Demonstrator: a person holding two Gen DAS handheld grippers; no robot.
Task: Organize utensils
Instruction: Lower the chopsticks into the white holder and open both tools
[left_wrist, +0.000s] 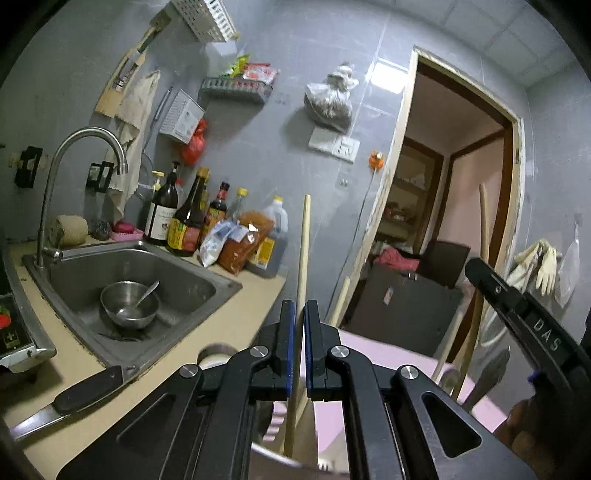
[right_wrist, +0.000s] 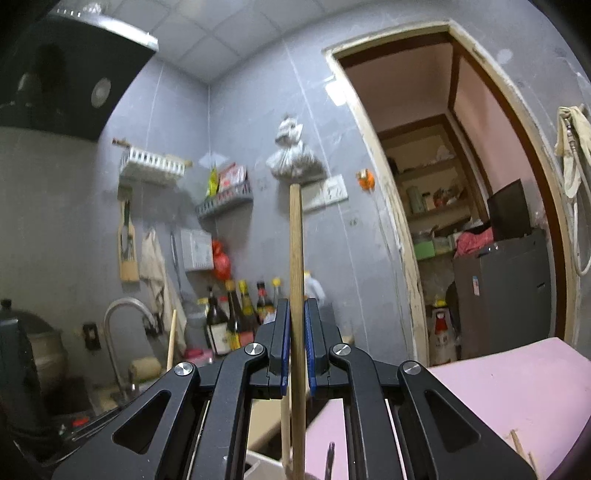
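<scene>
The fingers of the left gripper (left_wrist: 299, 334) stand almost closed on a pale wooden stick (left_wrist: 303, 258), most likely a chopstick or thin utensil handle, held upright with its top well above the pads. The fingers of the right gripper (right_wrist: 295, 339) are likewise nearly closed on a second wooden stick (right_wrist: 295, 266), also upright. We note each stick runs down past the pads toward a light-coloured container (left_wrist: 280, 458) just below the grippers; its rim shows only in part, so we cannot tell its exact form. In the left wrist view the right gripper (left_wrist: 480, 273) appears at the right edge, with further wooden handles (left_wrist: 484, 225) and a metal spoon or ladle (left_wrist: 489, 373) standing near it over a pink surface (left_wrist: 376, 354).

We judge the step in hand to be lowering both sticks into the container. To do it well, each stick should be kept vertical and its lower end guided inside the rim before the grip is loosened; releasing while the tip sits on the rim risks a tip-over. The two grippers are near each other, so one should finish first.

Still unsorted, in our judgement: a knife (left_wrist: 70, 398) lying on the counter (left_wrist: 236, 314) beside the sink (left_wrist: 199, 280), and a steel bowl (left_wrist: 129, 304) with a spoon (left_wrist: 147, 291) in the sink.
</scene>
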